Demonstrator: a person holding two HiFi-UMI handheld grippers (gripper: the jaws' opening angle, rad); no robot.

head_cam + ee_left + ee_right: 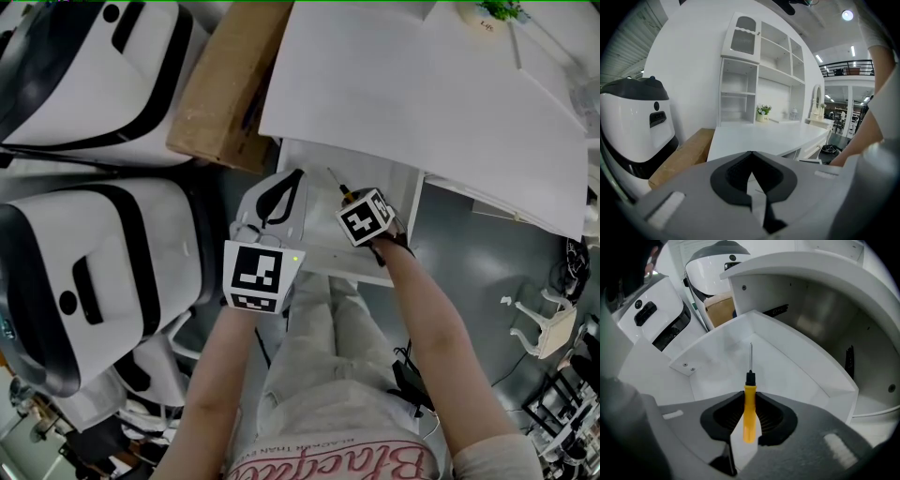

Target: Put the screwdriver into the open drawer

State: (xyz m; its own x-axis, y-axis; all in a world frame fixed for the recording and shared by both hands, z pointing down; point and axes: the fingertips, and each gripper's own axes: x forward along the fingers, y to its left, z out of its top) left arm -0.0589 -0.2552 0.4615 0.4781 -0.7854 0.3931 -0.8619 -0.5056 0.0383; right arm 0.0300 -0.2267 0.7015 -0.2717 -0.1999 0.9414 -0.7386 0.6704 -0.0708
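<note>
My right gripper (749, 397) is shut on the yellow handle of the screwdriver (749, 414). Its thin metal shaft points down into the open white drawer (797, 380), with the tip close above the drawer floor. In the head view the right gripper (345, 194) hangs over the drawer (314, 239), which is pulled out from under the white desk top (422, 103), and the screwdriver (335, 179) sticks out past it. My left gripper (298, 174) hovers at the drawer's left side. Its jaws meet at the tips with nothing in them, and the left gripper (751, 153) faces the desk.
Large white-and-black machines (94, 272) stand to the left, with a cardboard box (220, 84) leaning against the desk. A white shelf unit (759, 79) rises at the desk's back. A white stool (548, 323) and cables lie on the floor at the right.
</note>
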